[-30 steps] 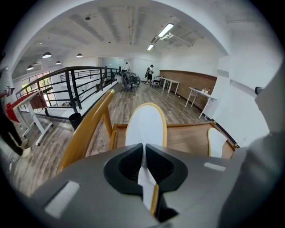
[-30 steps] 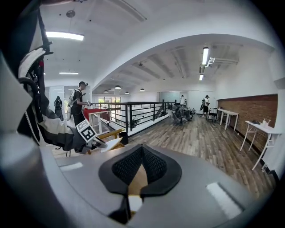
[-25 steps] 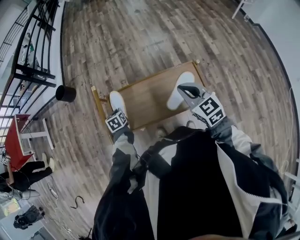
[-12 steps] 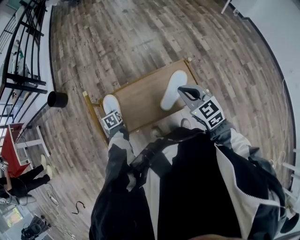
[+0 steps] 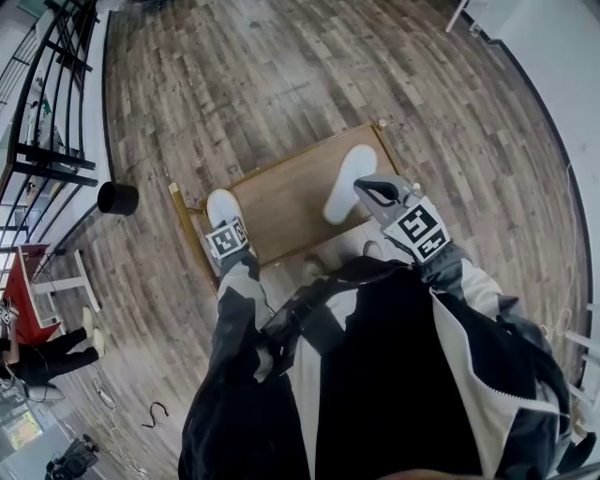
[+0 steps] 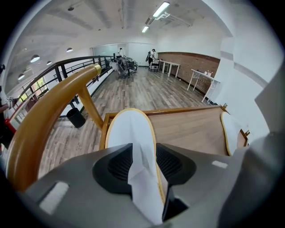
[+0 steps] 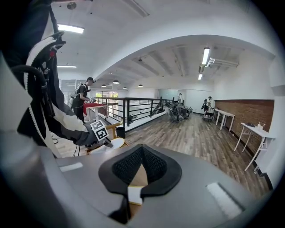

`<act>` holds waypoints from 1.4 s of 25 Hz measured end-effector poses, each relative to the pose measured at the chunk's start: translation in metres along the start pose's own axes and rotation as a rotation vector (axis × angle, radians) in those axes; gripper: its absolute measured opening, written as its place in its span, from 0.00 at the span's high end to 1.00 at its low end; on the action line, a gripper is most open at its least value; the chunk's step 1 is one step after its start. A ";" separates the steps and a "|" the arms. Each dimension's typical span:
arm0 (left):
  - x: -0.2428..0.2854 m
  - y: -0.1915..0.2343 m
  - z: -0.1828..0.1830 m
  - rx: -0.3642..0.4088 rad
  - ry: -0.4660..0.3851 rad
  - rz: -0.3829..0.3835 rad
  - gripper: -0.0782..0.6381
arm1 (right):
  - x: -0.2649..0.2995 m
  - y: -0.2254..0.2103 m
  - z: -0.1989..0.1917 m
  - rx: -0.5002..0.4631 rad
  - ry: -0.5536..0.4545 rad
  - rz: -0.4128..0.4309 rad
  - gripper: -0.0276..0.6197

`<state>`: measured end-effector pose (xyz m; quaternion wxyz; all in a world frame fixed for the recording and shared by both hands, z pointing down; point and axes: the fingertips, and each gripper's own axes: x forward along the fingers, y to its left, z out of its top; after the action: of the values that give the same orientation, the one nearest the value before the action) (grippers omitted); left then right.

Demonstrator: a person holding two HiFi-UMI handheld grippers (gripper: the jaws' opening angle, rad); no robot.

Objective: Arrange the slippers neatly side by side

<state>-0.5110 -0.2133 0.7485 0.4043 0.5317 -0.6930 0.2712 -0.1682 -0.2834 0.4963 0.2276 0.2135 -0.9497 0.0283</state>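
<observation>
Two white slippers lie on a low wooden table (image 5: pixel 281 202): the left slipper (image 5: pixel 219 208) at its left end, the right slipper (image 5: pixel 345 184) at its right end. My left gripper (image 5: pixel 223 225) is at the left slipper's heel. Its jaws are opening, and the left gripper view shows the left slipper's (image 6: pixel 129 129) thin edge between them, with the pads of the left gripper (image 6: pixel 141 164) standing off it. The right gripper (image 5: pixel 361 185) hovers by the right slipper's near end. In its own view the right gripper (image 7: pixel 141 167) is shut and holds nothing.
A black bin (image 5: pixel 117 198) stands on the wood floor left of the table. A black railing (image 5: pixel 47 94) runs along the left edge. A curved wooden rail (image 6: pixel 49 111) rises at the table's left end. White desk legs (image 5: pixel 459 14) are at the far right.
The head camera has shifted a little. Both grippers keep their places by their slippers, and neither slipper has moved on the table.
</observation>
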 end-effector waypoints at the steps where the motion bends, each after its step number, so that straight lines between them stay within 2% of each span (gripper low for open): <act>1: -0.002 -0.001 0.001 -0.004 -0.003 0.001 0.63 | 0.001 0.000 0.001 -0.004 0.001 0.004 0.95; 5: -0.010 -0.006 0.012 -0.005 -0.049 0.005 0.60 | 0.005 0.002 0.000 -0.025 0.009 0.021 0.95; 9: -0.045 -0.029 0.057 0.073 -0.202 -0.042 0.58 | 0.016 0.005 0.001 -0.012 0.004 0.024 0.95; 13: -0.112 -0.090 0.125 0.123 -0.440 -0.173 0.64 | 0.023 0.004 0.015 -0.002 -0.020 0.040 0.95; 16: -0.171 -0.139 0.164 0.154 -0.625 -0.293 0.75 | 0.022 0.003 0.027 0.003 -0.045 0.050 0.95; 18: -0.209 -0.165 0.179 0.185 -0.726 -0.373 0.82 | 0.020 0.005 0.038 0.013 -0.072 0.057 0.95; 21: -0.256 -0.202 0.185 0.295 -0.830 -0.476 0.87 | 0.015 0.006 0.061 0.041 -0.132 0.057 0.95; 24: -0.288 -0.232 0.181 0.411 -0.889 -0.548 0.87 | 0.005 0.005 0.085 -0.008 -0.193 0.035 0.95; 28: -0.314 -0.253 0.174 0.500 -0.908 -0.584 0.87 | -0.011 0.010 0.109 -0.006 -0.265 0.043 0.95; 31: -0.327 -0.254 0.171 0.519 -0.923 -0.604 0.87 | -0.014 0.016 0.114 -0.004 -0.284 0.053 0.95; 35: -0.328 -0.242 0.170 0.509 -0.916 -0.588 0.87 | -0.009 0.014 0.102 0.025 -0.258 0.039 0.95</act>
<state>-0.2909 -0.2504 0.3679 -0.0172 0.8439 -0.5340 0.0488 -0.2103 -0.2823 0.4019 0.1000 0.1998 -0.9746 0.0168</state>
